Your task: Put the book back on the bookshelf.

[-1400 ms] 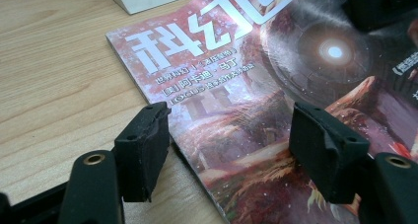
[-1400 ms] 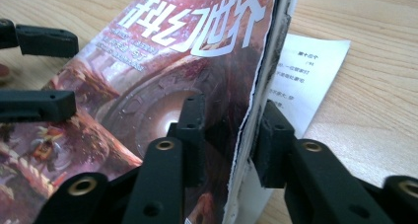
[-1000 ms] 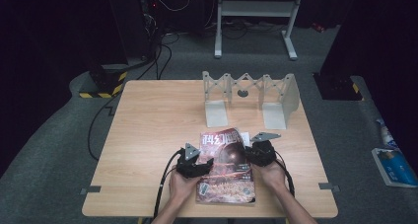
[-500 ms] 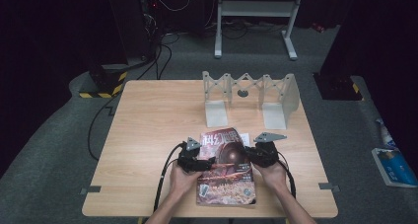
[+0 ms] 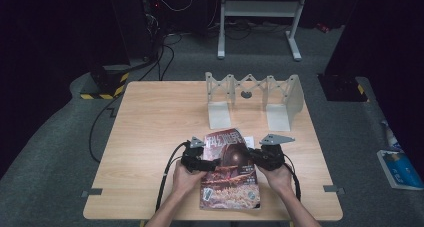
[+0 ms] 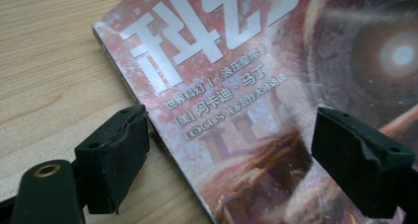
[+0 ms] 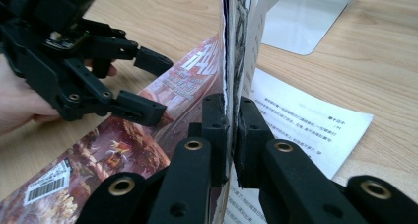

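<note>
- Red-and-brown glossy magazine with white lettering on its cover (image 5: 229, 169): lies on the light wooden worktop (image 5: 150, 137) close to the near edge, right of that edge's middle, between the two hands. Its right-hand side is lifted off the wood.
- Left gripper (image 5: 207, 163): black, at the magazine's left edge. Its jaws have just been opening and stand wide apart; in the left gripper view one pad is over bare wood and the other over the cover (image 6: 256, 86), the edge of the magazine between them, neither pressing on it.
- Right gripper (image 5: 252, 157): black, at the magazine's right side. Its jaws have been closing and are clamped on the raised edge of the magazine (image 7: 231, 46), which stands upright between the pads.
- White printed sheet of paper (image 7: 300, 120): flat on the worktop just beside the magazine, under the lifted side.
- Grey metal folding rack with two flat end plates (image 5: 252, 99): stands toward the far edge, well apart from the grippers.
</note>
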`<state>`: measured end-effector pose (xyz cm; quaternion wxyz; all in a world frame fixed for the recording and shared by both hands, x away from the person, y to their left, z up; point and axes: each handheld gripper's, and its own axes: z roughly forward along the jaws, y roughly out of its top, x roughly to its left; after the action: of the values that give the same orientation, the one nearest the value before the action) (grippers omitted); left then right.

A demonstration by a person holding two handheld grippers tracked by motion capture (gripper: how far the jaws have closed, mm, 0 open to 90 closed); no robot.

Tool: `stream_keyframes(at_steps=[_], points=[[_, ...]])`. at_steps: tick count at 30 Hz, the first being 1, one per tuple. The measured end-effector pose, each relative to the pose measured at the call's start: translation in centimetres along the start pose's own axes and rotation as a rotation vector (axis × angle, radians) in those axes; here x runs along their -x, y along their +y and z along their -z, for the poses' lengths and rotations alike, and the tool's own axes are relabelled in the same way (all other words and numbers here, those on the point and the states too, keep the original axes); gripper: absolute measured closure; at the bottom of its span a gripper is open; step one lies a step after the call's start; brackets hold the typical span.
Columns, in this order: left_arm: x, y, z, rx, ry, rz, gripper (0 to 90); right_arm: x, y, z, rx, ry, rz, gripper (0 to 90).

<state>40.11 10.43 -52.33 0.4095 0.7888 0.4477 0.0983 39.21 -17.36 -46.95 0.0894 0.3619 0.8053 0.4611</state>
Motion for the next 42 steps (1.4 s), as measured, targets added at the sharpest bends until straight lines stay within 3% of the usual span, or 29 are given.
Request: stream_keyframes(at_steps=[13,19,22,28,33,38,42], points=[[-0.4,0.0,-0.2,0.019,-0.084,0.05,7.9,-0.9,0.7,1.3,0.042,0.025,0.032,85.2],[-0.4,0.1,-0.1,0.015,-0.084,0.065,7.6,-0.9,0.7,1.3,0.047,0.032,0.03,85.1],[-0.6,0.2,0.2,0.011,-0.067,0.097,14.2,-0.6,0.7,1.1,0.039,0.033,0.017,85.0],[-0.6,0.1,0.6,-0.008,-0.029,0.076,25.1,0.0,0.4,0.4,0.01,0.027,0.0,84.8],[-0.7,0.1,0.8,-0.02,0.005,0.052,34.1,0.7,-0.2,-0.2,0.005,0.033,-0.054,84.7],[-0.7,0.1,0.8,-0.021,0.01,0.048,41.0,1.0,-0.5,-0.6,-0.015,0.027,-0.077,84.7],[-0.7,0.1,0.8,-0.013,-0.022,0.069,47.7,1.2,-0.7,-0.9,-0.027,0.017,-0.084,84.6]])
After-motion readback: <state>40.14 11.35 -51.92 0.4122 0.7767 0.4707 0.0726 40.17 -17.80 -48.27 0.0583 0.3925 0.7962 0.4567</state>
